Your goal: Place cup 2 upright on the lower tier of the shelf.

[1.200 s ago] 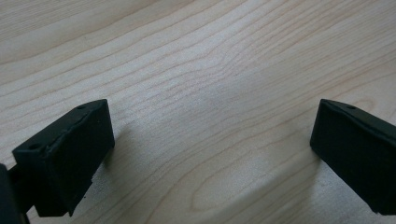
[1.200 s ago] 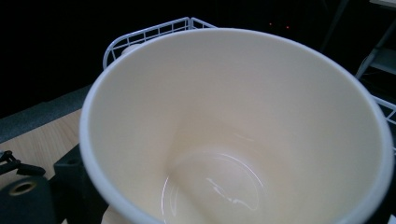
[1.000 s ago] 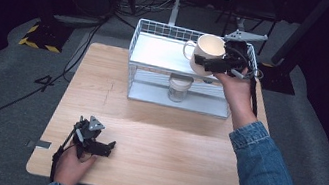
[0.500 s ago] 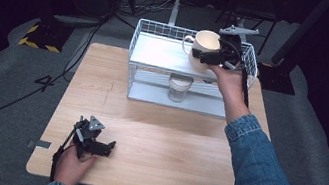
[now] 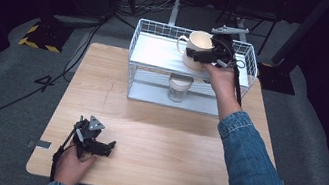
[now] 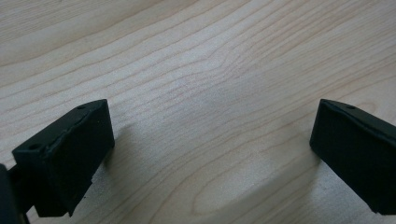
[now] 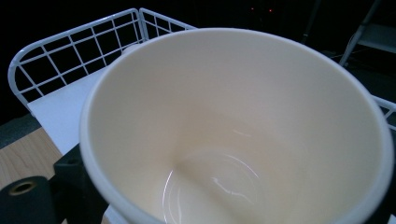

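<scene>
Holding cream mug clamped in right claw over white wire rack | left claw apart on table

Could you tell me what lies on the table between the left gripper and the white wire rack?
Nothing: in the high view, the stretch of wooden table between the left gripper and the wire rack is bare.

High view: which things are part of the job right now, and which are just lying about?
In use:
- cream mug, held by right hand-held gripper
- white wire rack

Lying about:
- jar on the rack's lower shelf
- left hand-held gripper, open on table
</scene>
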A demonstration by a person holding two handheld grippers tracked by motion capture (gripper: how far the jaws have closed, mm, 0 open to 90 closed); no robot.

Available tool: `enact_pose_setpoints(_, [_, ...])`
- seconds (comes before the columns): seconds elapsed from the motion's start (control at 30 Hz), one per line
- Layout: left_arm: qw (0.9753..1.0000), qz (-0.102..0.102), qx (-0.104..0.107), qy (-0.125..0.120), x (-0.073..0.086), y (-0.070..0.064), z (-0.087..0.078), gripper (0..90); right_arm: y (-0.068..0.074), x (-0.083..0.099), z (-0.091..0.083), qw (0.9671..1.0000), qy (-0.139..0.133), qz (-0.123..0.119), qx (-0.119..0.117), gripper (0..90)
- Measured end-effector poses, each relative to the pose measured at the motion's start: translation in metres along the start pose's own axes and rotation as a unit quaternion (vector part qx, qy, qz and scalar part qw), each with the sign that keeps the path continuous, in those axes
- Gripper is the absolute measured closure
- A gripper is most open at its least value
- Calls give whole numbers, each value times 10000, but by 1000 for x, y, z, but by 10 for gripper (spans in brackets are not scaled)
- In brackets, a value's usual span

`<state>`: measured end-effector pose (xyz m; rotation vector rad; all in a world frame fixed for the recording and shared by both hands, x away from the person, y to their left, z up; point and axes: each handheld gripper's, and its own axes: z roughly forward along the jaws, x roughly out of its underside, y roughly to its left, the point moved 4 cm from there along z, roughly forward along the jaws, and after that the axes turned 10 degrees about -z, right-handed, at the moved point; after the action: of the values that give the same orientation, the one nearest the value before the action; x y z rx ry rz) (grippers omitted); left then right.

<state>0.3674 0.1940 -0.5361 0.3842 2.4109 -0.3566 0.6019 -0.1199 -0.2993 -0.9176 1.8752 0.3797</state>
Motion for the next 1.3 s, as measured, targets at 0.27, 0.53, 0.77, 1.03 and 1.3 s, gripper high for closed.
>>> enact_pose_setpoints(0.27, [10000, 4, -2, 5, 0, 0, 0, 2, -2, 3, 5, 10000, 49, 59, -18, 91])
enact_pose_setpoints(0.53, [10000, 2, -2, 2, 0, 0, 0, 2, -3, 5, 6, 10000, 54, 12, -9, 90])
enact_pose_setpoints(0.77, [10000, 26, -6, 8, 0, 0, 0, 2, -3, 6, 7, 9999, 30, -150, -11, 86])
enact_pose_setpoints(1.03, [10000, 3, -2, 6, 0, 0, 0, 2, -6, 7, 7, 9999, 15, -45, 96, 0])
enact_pose_setpoints(1.3, [10000, 4, -1, 7, 0, 0, 0, 2, -5, 4, 2, 9999, -65, -79, 93, 0])
